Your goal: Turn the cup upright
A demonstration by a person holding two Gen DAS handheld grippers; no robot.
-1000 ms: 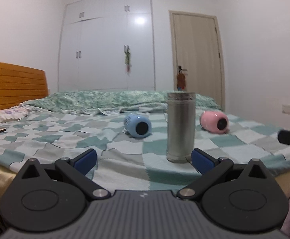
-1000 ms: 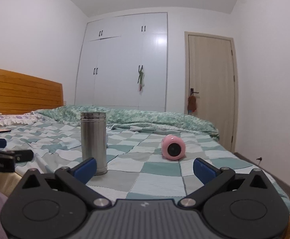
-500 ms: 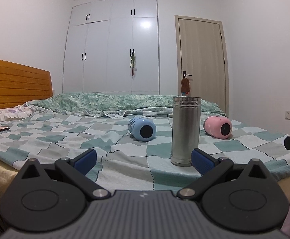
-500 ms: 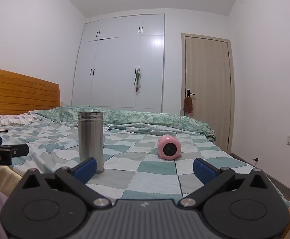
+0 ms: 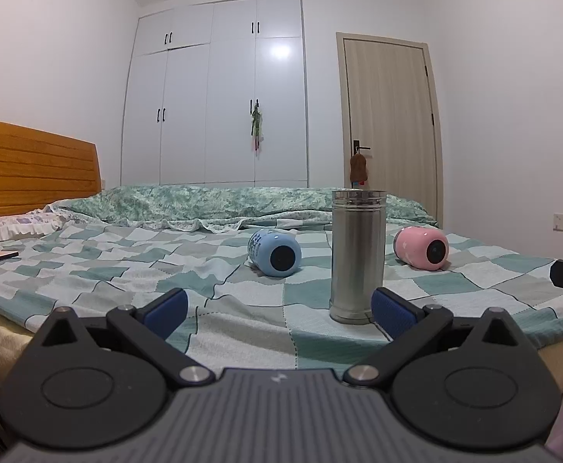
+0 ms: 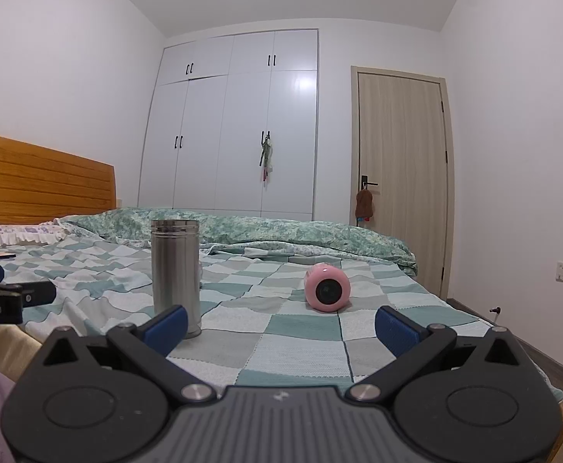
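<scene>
A bed (image 5: 243, 308) with a green, grey and white checked cover carries three vessels. A steel cup (image 5: 356, 256) stands upright near the bed's front edge, its rim at the top. Behind it and to its left, a blue cup (image 5: 274, 252) lies on its side with its dark end facing the camera. Toward the bed's right edge, a pink cup (image 5: 422, 249) also lies on its side, its dark end likewise facing forward; whether those dark ends are mouths or bases is hard to tell from here.

The left gripper (image 5: 277, 306) hovers low at the front edge of the bed, jaws spread wide, holding nothing. Its right blue pad sits just beside the base of the steel cup; the two appear apart.

In the right wrist view the right gripper (image 6: 279, 322) is also spread wide and empty, at the bed's front edge. The steel cup (image 6: 175, 272) stands behind its left pad, and the pink cup (image 6: 327, 288) lies further back on the bed (image 6: 301, 332), between the two pads in the frame. The blue cup is hidden here.

A crumpled green quilt (image 5: 243, 204) runs along the far edge of the bed, a wooden headboard (image 5: 30, 169) is on the left, and white wardrobes (image 5: 219, 92) and a door (image 5: 389, 127) stand behind.
</scene>
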